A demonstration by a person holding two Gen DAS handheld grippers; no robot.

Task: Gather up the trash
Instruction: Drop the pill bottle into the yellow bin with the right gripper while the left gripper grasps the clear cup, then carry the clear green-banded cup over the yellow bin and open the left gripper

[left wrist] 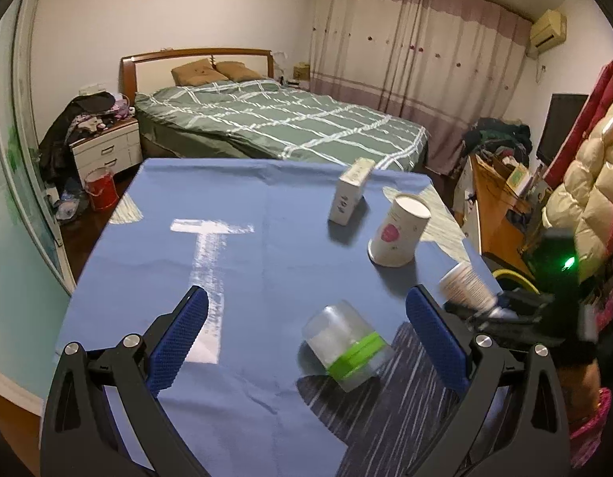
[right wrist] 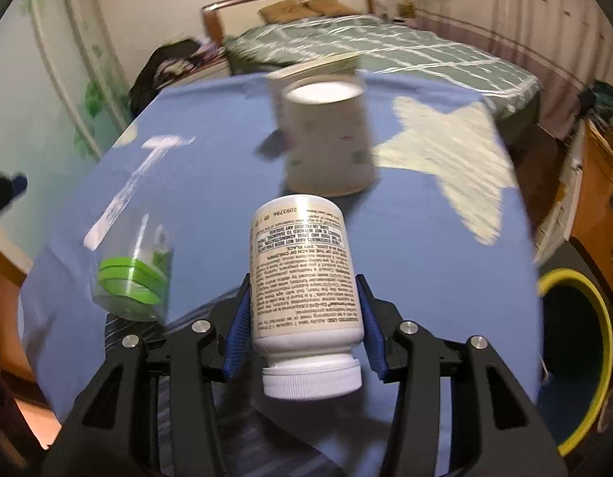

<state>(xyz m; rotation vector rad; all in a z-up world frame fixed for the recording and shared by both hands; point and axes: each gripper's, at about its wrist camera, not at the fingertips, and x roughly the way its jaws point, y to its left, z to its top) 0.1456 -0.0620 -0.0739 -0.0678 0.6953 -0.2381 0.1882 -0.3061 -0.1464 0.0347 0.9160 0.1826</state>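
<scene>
My right gripper (right wrist: 304,310) is shut on a white pill bottle (right wrist: 304,274), cap toward the camera, held above the blue tablecloth (right wrist: 211,183). The bottle also shows in the left wrist view (left wrist: 465,284) at the table's right edge. My left gripper (left wrist: 306,318) is open and empty, above the near side of the table. A clear plastic cup with a green band (left wrist: 348,344) lies between its fingers' line, also in the right wrist view (right wrist: 133,274). An upturned paper cup (left wrist: 399,230) and a small white box (left wrist: 350,192) stand farther back.
A black bin with a yellow rim (right wrist: 576,361) sits on the floor right of the table. A bed (left wrist: 274,123), a nightstand (left wrist: 107,151) and a red bucket (left wrist: 101,189) lie beyond. A cluttered wooden desk (left wrist: 501,198) stands at right.
</scene>
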